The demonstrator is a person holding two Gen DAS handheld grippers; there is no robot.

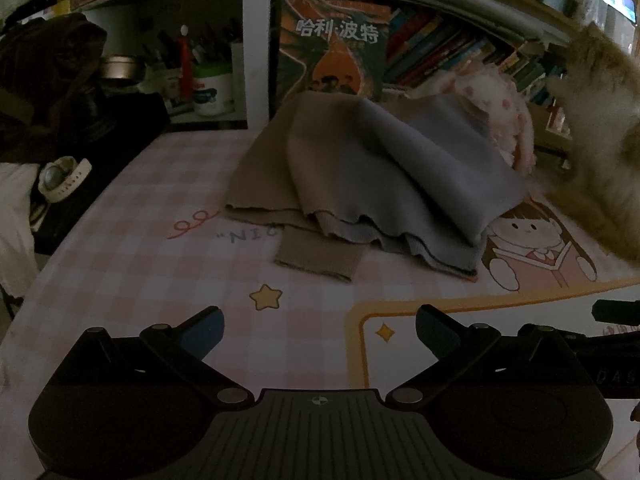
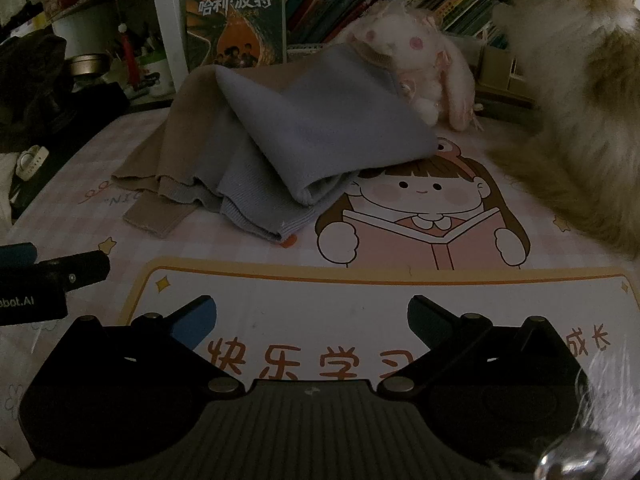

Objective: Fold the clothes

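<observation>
A tan and grey-blue knit garment (image 1: 360, 176) lies loosely folded in a heap on the pink checked desk mat (image 1: 140, 248), its far end propped up. It also shows in the right wrist view (image 2: 304, 136). A tan cuff (image 1: 320, 256) sticks out toward me. My left gripper (image 1: 320, 332) is open and empty, low over the mat, short of the garment. My right gripper (image 2: 312, 320) is open and empty over the mat's printed panel (image 2: 360, 320), also short of the garment.
A fluffy cat (image 2: 580, 100) stands at the right of the mat. A pink plush rabbit (image 2: 420, 64) leans against the garment's far side. Books (image 1: 440, 48) and a shelf stand behind. A wristwatch (image 1: 60, 178) lies at the left edge.
</observation>
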